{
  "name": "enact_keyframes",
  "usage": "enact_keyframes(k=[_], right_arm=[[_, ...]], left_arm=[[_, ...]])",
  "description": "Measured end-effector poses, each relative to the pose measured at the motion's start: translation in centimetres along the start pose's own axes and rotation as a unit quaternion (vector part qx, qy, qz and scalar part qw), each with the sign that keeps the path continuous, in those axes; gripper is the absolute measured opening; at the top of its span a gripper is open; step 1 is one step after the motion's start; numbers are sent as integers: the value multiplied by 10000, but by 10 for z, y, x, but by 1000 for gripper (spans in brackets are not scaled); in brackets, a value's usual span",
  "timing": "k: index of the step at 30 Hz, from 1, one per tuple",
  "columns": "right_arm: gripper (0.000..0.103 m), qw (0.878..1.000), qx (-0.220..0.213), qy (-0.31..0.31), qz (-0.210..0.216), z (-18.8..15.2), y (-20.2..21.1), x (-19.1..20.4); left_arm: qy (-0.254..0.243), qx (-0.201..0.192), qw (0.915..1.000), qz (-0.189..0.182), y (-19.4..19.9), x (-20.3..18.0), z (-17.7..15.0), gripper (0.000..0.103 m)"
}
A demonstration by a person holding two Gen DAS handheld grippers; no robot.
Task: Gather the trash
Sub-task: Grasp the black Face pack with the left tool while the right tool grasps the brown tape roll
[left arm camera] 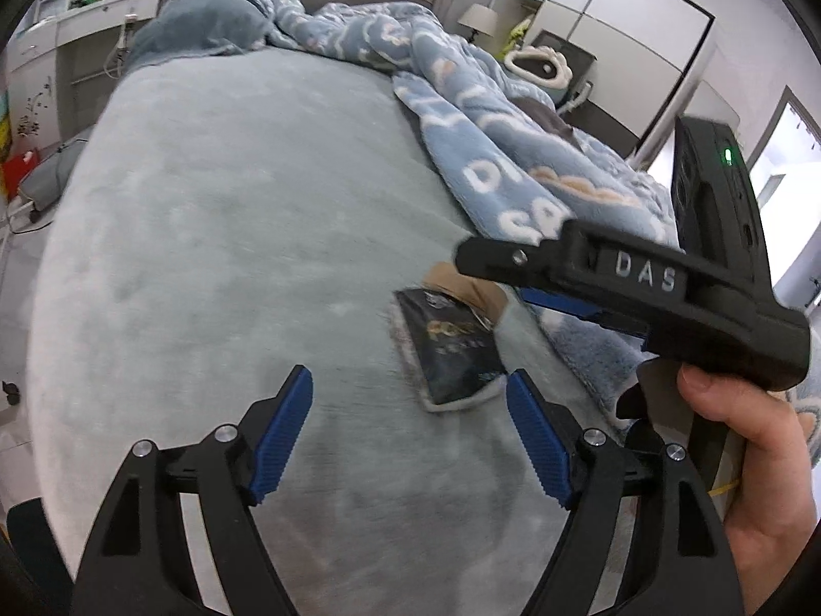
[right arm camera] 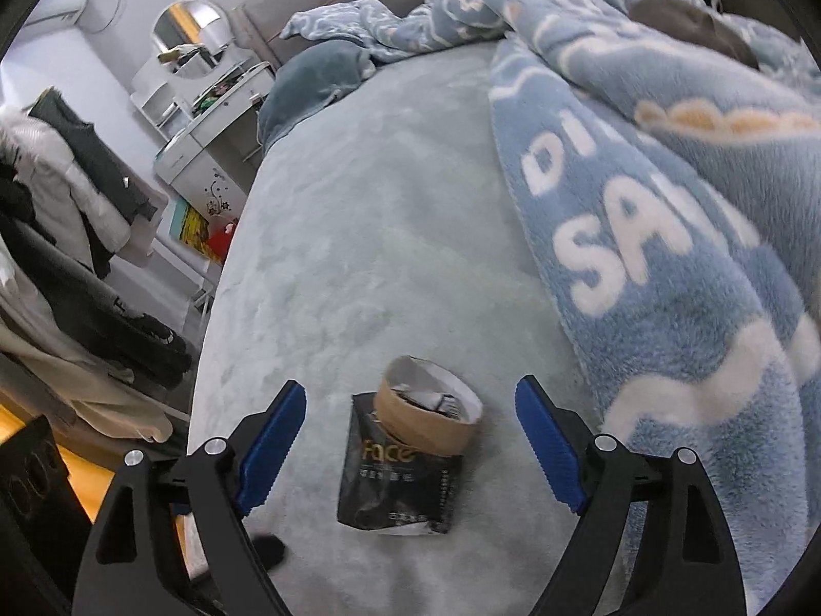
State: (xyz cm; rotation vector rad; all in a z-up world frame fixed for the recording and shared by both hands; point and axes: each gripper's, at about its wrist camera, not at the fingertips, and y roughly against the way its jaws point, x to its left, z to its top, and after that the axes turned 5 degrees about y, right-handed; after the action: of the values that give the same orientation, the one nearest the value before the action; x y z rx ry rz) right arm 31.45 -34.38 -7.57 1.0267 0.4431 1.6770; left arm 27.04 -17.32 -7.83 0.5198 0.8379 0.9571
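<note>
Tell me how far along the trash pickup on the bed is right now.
Nothing looks collected yet. The black wrapper and the brown tape roll resting on it still lie on the bed sheet. Both grippers are open and empty: the right gripper hovers with the trash between its fingers, the left gripper beside it. Grabbing both pieces remains.

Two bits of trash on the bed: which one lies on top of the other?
The brown cardboard ring. It rests on the top edge of the flat black packet printed "Face", which lies directly on the bed cover.
</note>
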Motion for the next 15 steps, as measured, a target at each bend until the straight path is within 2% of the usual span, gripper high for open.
enact_keyframes(k=[6, 9, 15], right_arm=[[85, 9998, 132, -128, 65, -6, -5, -7], [85, 9991, 173, -316, 229, -11, -8, -14], [85, 9962, 188, -640, 556, -16, -9, -26]], left_arm=[[40, 189, 9998, -16, -27, -11, -5, 81], [21, 239, 9997, -2, -38, -16, -4, 81], [83, 131, 9999, -38, -46, -18, 0, 79]])
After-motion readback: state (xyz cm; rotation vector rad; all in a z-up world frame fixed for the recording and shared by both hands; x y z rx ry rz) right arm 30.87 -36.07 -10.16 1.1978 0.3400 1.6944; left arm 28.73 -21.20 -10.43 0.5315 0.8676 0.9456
